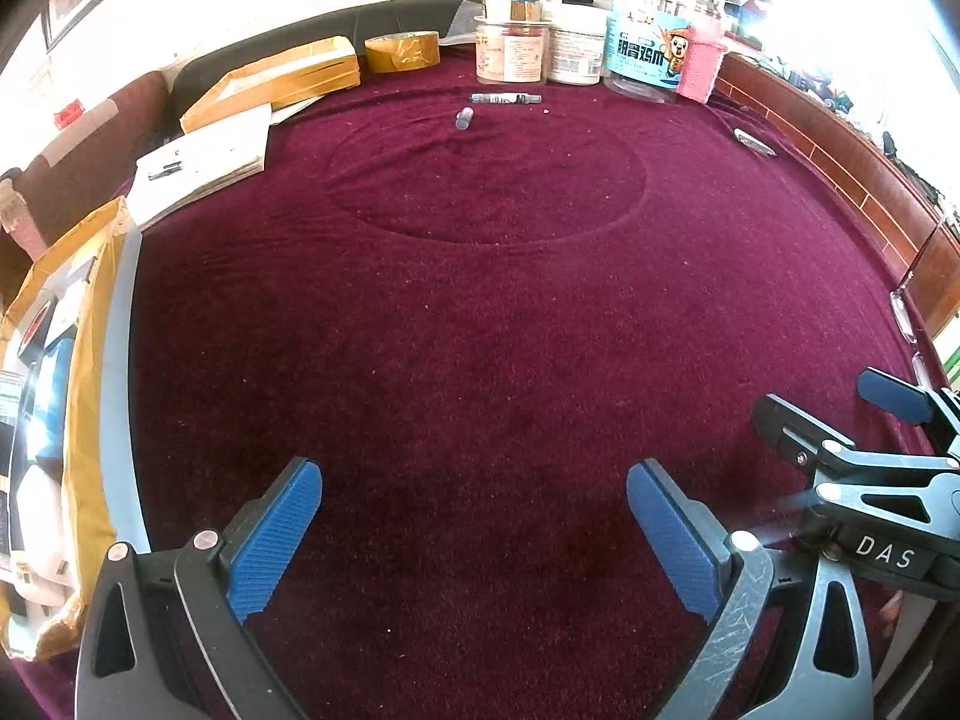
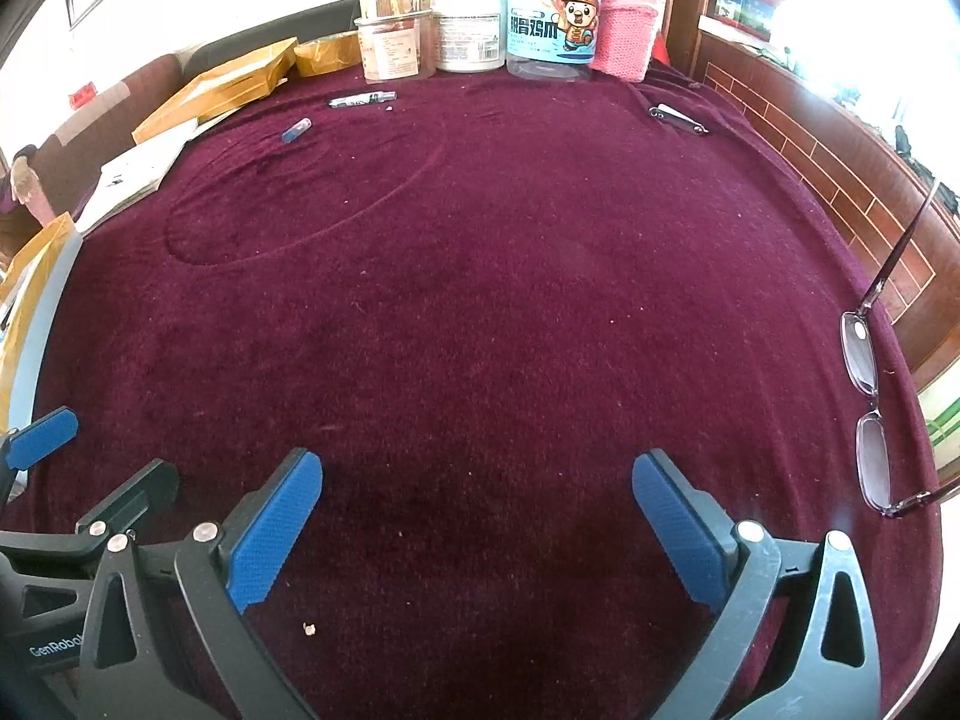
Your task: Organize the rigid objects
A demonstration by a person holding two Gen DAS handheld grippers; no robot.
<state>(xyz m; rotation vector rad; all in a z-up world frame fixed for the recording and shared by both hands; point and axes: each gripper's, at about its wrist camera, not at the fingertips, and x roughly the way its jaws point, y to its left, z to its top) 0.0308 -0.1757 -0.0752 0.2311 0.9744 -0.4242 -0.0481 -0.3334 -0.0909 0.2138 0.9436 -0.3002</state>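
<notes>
Nearest, two grippers side by side, angled down over bare maroon tablecloth [image 2: 480, 330]: left gripper [image 1: 474, 531] spread wide, blue pads apart, nothing between them; right gripper [image 2: 477, 525] likewise fully released, empty, only cloth in the gap. Just off the right gripper's outer side, near the table's right edge: a pair of glasses [image 2: 864, 414], lenses lying flat, one above the other in the right wrist view, so long axis running roughly away from the grippers along the edge; one temple arm raised up and away, the other lying toward the near edge. Clearly closer to the right gripper than to the left; probably the handiest first pick, calling for a swing to the right and a pinch across the bridge or a lens rim rather than along the frame. Farther out, well apart from both grippers: a nail clipper [image 2: 681, 118] at far right, lying slantwise; a small blue-capped vial [image 2: 297, 129] left of centre, slanted, more in line with the left gripper; beyond it a dark pen [image 2: 362, 99], long axis crosswise to the line of reach. Farthest, along the back edge: a row of jars [image 2: 468, 30] and a tape roll [image 2: 327, 54], upright, seemingly already in place.
</notes>
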